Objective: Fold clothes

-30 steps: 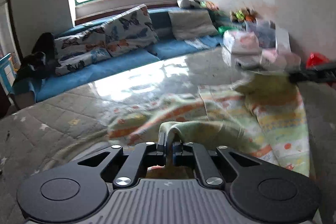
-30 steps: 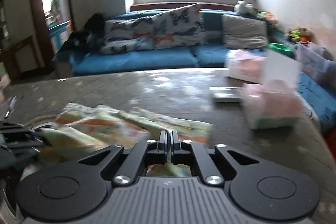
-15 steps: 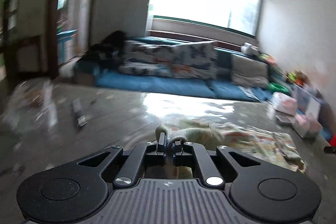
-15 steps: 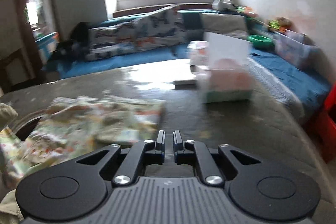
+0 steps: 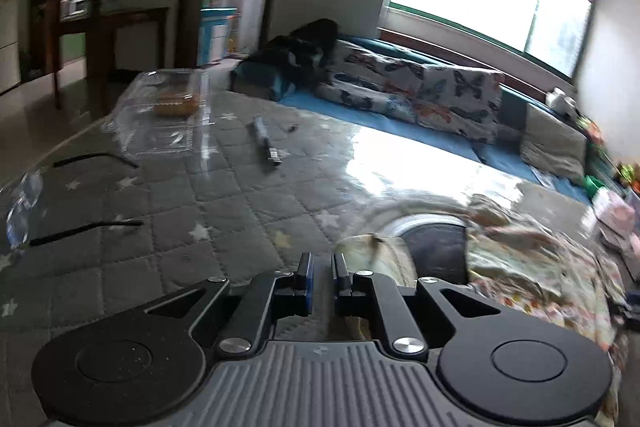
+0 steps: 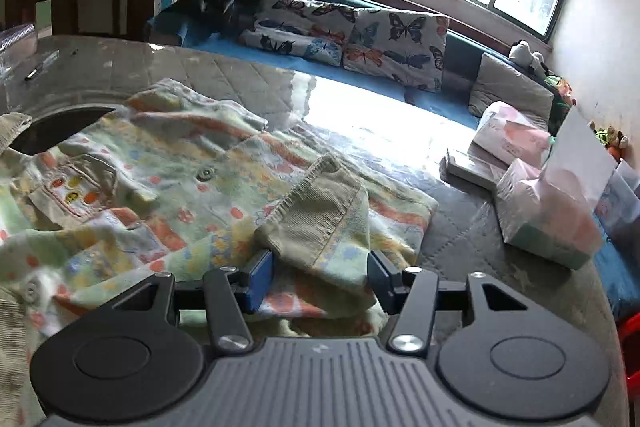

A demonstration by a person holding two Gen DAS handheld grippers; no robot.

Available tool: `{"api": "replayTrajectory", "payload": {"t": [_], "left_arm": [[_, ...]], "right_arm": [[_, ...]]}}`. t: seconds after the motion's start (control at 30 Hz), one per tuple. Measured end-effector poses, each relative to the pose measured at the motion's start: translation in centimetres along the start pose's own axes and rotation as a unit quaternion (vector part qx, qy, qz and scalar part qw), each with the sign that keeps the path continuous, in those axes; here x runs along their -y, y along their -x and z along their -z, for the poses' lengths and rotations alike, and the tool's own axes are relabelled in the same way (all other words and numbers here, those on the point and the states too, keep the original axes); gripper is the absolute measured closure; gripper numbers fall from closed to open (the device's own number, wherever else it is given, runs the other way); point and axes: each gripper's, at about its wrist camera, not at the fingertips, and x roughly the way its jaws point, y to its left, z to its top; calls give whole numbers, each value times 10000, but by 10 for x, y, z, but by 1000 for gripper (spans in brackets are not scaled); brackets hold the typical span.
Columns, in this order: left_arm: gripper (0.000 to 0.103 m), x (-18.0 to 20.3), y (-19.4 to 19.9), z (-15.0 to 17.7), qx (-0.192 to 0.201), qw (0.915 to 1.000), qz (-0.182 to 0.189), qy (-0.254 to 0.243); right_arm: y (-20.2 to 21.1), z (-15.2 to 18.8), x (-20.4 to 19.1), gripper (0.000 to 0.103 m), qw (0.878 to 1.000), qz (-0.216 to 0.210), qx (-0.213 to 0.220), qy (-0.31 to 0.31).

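shirt (image 6: 168,187) pastel print, rumpled (cuff up) | left gripper (image 5: 322,269) narrow, empty | right gripper (image 6: 320,269) wide

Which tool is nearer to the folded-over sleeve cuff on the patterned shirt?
Right. The right tool is open with the cuff lying between its fingers. The left tool sits off the shirt's edge, over the quilted mat.

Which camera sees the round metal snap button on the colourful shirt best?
The right wrist view. There the small round metal snap button sits sharp and unblocked on the pastel patterned shirt, beyond the open right tool. In the left wrist view the shirt is blurred at the edge, and no button can be made out.
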Motion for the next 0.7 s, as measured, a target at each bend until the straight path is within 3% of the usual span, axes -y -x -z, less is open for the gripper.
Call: {"api": "replayTrajectory", "payload": {"t": [0.03,0.07,0.1,0.13,0.23,0.43,0.57,0.7], "left_arm": [[83,5,1,0,18,9999,53,-137],[70,10,3,0,37,9996,106,-274],[63,19,3,2,69,9990,157,-420],[62,27,3,3,92,9981,212,-570],[57,50,-1,6,130,9931,384,-1101],[56,79,-13,16,92,9765,610,-2065],[56,78,-20,24,95,9636,524,-2619],[56,77,-26,33,99,9475,434,-3166]], "right_arm": [[-3,0,2,54,10000,-33,-1,-24],[-3,-1,4,59,10000,-73,22,-44],[-4,-1,6,75,9999,-143,39,-79],[-5,-3,9,86,9996,-244,49,-156],[-1,-5,17,98,9986,-279,123,-427],[38,-6,49,101,9934,72,608,-969],[77,-1,88,101,9862,551,865,-1296],[105,18,122,101,9784,1043,809,-1592]]}}
